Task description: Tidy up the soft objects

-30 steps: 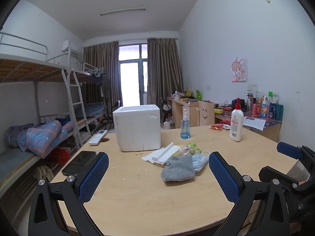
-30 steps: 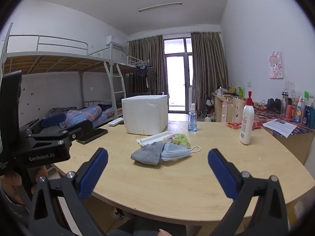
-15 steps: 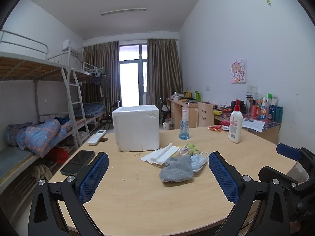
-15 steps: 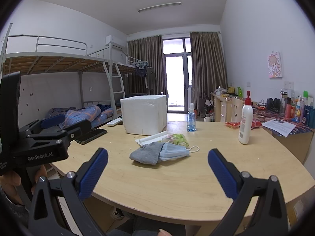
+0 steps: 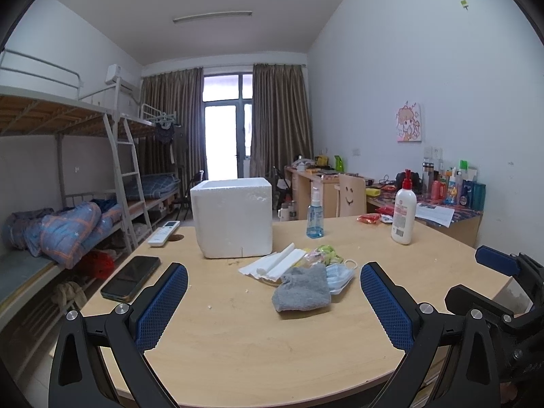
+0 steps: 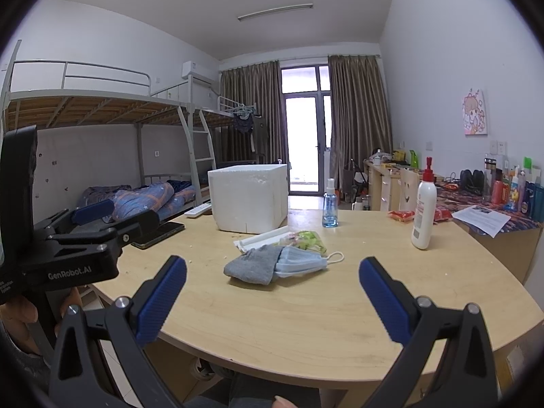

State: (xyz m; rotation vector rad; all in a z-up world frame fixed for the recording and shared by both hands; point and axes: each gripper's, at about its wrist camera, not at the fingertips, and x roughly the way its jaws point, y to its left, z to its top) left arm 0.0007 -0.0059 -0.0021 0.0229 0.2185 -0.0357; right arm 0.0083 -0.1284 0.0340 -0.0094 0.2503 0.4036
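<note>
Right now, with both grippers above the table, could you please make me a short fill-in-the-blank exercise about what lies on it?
1. The grey sock lies partly over the blue ____, whose ear loop shows at its right.
2. Behind the pile stands a white ____ box.
3. The fingers of the left gripper and those of the right gripper are ____, holding nothing.
4. The white pump bottle stands ____ on the round table.

Missing words: face mask; foam; open; upright

Grey sock [image 5: 302, 288], pale blue mask [image 5: 338, 276], white foam box [image 5: 232, 217]
</note>
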